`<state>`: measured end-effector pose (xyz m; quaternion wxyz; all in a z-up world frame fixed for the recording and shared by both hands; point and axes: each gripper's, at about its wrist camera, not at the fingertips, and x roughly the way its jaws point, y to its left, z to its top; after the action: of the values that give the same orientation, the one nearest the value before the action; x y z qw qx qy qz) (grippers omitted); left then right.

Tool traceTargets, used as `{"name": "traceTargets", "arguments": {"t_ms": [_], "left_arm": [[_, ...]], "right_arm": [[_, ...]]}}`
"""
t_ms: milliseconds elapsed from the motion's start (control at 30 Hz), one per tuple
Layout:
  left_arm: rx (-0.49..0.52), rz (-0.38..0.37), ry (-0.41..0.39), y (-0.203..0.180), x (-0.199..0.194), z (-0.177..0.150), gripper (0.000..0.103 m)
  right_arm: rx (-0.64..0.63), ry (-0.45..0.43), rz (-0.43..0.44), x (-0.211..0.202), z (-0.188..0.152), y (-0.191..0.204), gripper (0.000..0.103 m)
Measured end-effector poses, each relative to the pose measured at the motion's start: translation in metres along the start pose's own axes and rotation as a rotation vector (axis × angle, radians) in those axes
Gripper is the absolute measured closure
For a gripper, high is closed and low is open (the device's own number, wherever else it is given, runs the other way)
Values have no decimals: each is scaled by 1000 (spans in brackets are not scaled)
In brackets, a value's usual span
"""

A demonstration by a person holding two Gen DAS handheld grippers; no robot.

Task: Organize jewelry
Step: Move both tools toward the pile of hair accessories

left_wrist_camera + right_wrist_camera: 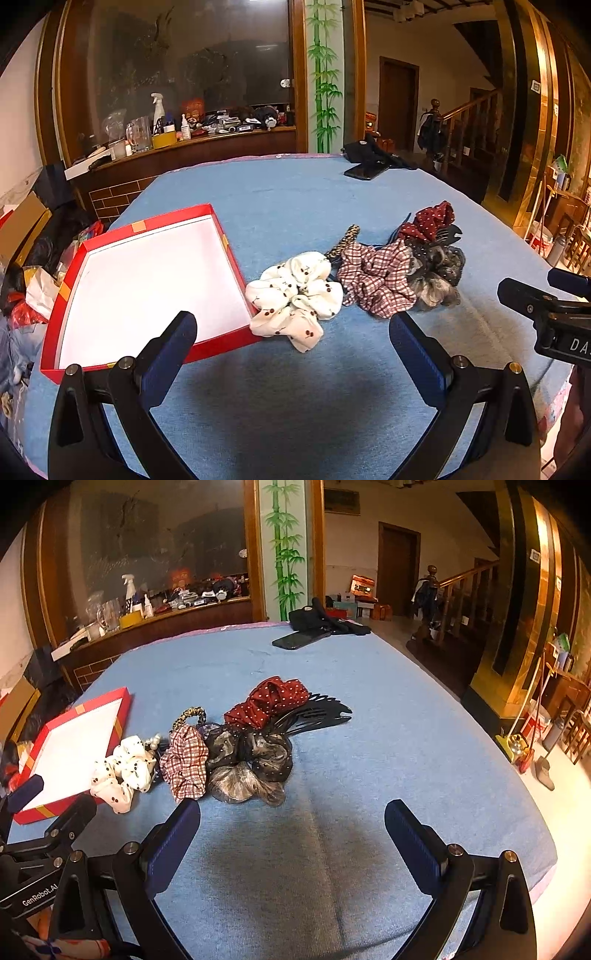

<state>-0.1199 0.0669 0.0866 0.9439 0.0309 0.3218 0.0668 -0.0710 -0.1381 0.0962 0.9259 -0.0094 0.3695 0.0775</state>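
Observation:
A pile of hair accessories lies on the blue tablecloth. From left to right: a white cherry-print scrunchie, a red-and-white checked scrunchie, a dark grey sheer scrunchie, with a red dotted scrunchie, a black hair comb and a leopard hair tie behind. An open red box with a white inside lies left of the pile. My left gripper is open just before the white scrunchie. My right gripper is open, short of the grey scrunchie.
A black phone and a dark pouch lie at the table's far edge. A cluttered wooden counter stands behind the table. Bags and cardboard crowd the floor at left. The right gripper's body shows at the left view's right edge.

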Motion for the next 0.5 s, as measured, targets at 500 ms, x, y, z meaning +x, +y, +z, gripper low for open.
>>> {"name": "traceTargets", "arguments": {"t_ms": [500], "left_arm": [[-16,20,15,13,12,6,0]], "right_arm": [[-31,15,35,15,6,9,1]]}}
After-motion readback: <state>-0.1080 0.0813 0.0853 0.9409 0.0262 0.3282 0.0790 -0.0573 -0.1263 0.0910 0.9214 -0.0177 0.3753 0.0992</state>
